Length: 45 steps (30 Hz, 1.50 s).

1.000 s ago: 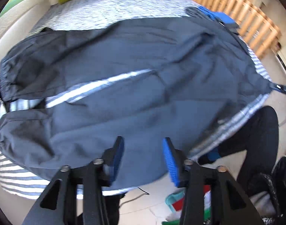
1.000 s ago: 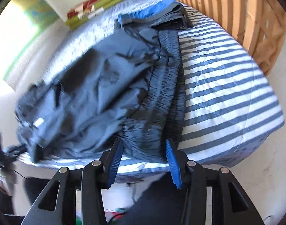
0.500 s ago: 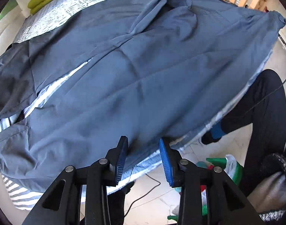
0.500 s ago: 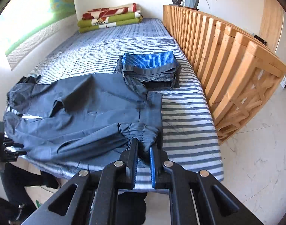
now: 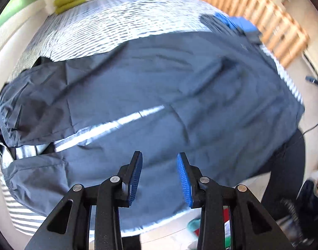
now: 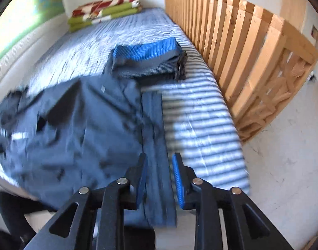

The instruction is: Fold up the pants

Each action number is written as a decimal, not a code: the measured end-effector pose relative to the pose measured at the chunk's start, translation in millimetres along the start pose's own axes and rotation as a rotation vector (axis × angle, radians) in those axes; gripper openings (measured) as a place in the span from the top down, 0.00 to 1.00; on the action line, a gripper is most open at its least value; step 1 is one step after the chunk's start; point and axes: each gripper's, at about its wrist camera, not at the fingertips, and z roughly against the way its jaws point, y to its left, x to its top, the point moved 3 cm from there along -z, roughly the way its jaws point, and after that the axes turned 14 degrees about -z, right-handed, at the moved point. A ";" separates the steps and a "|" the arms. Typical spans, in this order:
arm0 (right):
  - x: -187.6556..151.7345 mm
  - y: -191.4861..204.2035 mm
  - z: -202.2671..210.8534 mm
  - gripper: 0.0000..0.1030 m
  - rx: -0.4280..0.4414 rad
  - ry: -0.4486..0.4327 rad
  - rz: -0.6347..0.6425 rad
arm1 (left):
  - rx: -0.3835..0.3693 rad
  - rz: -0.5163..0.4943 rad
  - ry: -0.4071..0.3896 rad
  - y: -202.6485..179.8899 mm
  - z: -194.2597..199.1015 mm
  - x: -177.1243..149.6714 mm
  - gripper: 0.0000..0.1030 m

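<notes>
Since half a second back, right gripper [image 6: 159, 177] let go of the pants [image 6: 79, 129], jaws opening, waistband probably untouched between them. Left gripper [image 5: 159, 177] hovered open, empty.

Pants [image 6: 75, 129] across bed [image 6: 200, 129]

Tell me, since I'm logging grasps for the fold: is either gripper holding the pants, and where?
Nothing is held. The left gripper stands open above the pants; the right gripper is opening over the waistband edge, pads clear.

Folded blankets [image 6: 105, 10], blue clothes pile [image 6: 147, 59], wooden railing [image 6: 242, 41].
</notes>
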 end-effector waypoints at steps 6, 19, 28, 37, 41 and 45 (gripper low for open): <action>64.2 -13.0 -87.0 0.70 0.039 0.065 -0.146 | 0.061 0.090 0.007 45.2 -8.6 2.0 0.63; 91.1 17.1 -145.3 0.95 0.064 0.048 -0.165 | 0.278 0.434 0.042 169.2 32.1 -104.2 0.64; 106.2 30.2 -115.1 0.83 -0.121 -0.038 -0.081 | 0.399 0.589 0.043 244.8 47.1 -159.3 0.63; 52.5 28.2 -41.7 0.77 -0.004 -0.111 -0.115 | 0.404 0.679 -0.022 280.7 58.0 -194.4 0.62; 7.3 27.4 -30.3 0.77 0.023 -0.077 -0.109 | 0.382 0.770 -0.016 297.0 51.1 -239.8 0.62; -40.2 34.8 -29.6 0.77 0.036 0.013 -0.099 | 0.306 0.841 -0.008 306.5 32.9 -279.8 0.60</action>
